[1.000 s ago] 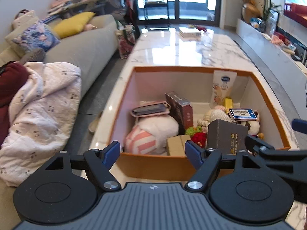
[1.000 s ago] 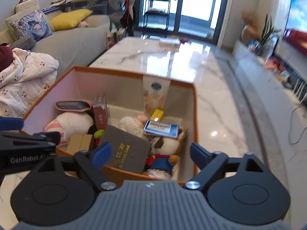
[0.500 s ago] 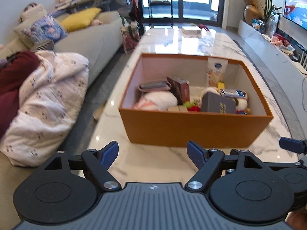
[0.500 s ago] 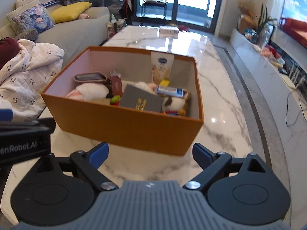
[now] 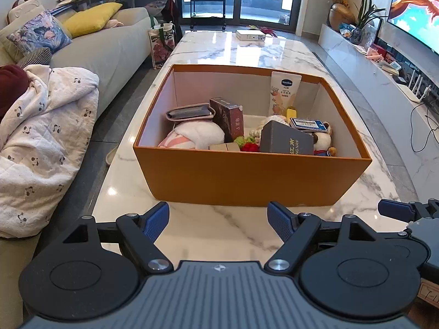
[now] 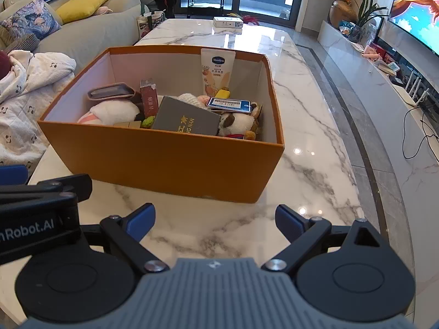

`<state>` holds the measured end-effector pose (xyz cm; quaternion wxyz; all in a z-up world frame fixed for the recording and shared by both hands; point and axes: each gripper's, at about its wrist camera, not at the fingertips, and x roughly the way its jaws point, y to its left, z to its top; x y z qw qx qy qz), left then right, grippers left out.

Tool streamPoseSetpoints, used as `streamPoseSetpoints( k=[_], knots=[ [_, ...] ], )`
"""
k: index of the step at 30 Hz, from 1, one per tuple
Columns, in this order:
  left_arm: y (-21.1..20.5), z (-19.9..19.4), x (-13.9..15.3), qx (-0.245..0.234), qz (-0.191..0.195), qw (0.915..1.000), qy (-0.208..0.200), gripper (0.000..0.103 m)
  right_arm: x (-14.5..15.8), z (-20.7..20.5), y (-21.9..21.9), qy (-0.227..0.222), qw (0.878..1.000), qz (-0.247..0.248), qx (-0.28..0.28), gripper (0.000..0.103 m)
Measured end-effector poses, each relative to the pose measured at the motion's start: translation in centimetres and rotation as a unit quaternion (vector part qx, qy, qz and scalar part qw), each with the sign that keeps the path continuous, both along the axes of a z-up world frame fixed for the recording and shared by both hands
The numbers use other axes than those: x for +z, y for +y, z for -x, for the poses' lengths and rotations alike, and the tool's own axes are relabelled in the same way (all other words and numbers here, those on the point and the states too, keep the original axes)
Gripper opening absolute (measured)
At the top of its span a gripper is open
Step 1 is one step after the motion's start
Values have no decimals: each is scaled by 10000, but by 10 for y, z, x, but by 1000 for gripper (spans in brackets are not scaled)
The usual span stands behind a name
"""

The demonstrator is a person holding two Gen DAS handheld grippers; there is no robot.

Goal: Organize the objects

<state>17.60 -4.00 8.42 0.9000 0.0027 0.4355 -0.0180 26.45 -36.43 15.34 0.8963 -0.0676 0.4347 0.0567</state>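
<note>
An orange cardboard box (image 5: 247,178) (image 6: 164,161) stands on the marble table (image 5: 214,227) (image 6: 301,164). Inside lie a grey box with gold lettering (image 5: 286,138) (image 6: 186,120), a dark red carton (image 5: 227,118) (image 6: 149,101), a white and pink plush (image 5: 194,135), a lotion tube (image 5: 284,93) (image 6: 216,71), a blue-edged card (image 5: 307,124) (image 6: 229,103), a pink-rimmed case (image 5: 189,112) (image 6: 111,93) and a small plush dog (image 6: 237,123). My left gripper (image 5: 218,219) and right gripper (image 6: 215,218) both stand open and empty, in front of the box's near wall, side by side.
A grey sofa (image 5: 109,46) with a panda-print blanket (image 5: 41,137) runs along the left. A white flat box (image 5: 251,35) lies at the table's far end. A television (image 5: 417,5) and a low marble shelf with cables are on the right.
Both grippers have drawn back from over the box, so the whole box with its near wall now shows in both views. Both stayed open and empty.
</note>
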Motion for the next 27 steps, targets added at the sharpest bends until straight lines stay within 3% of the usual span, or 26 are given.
streamPoseSetpoints(
  k=[19, 23, 27],
  knots=[
    [-3, -1, -3, -58, -77, 9999, 34, 95, -5, -1, 0, 58, 10000, -3, 30, 94],
    [-3, -1, -4, -53, -93, 9999, 13, 102, -5, -1, 1, 54, 10000, 7, 34, 94],
    [-3, -2, -5, -60, -36, 10000, 35, 102, -5, -1, 1, 61, 10000, 6, 35, 94]
  ],
)
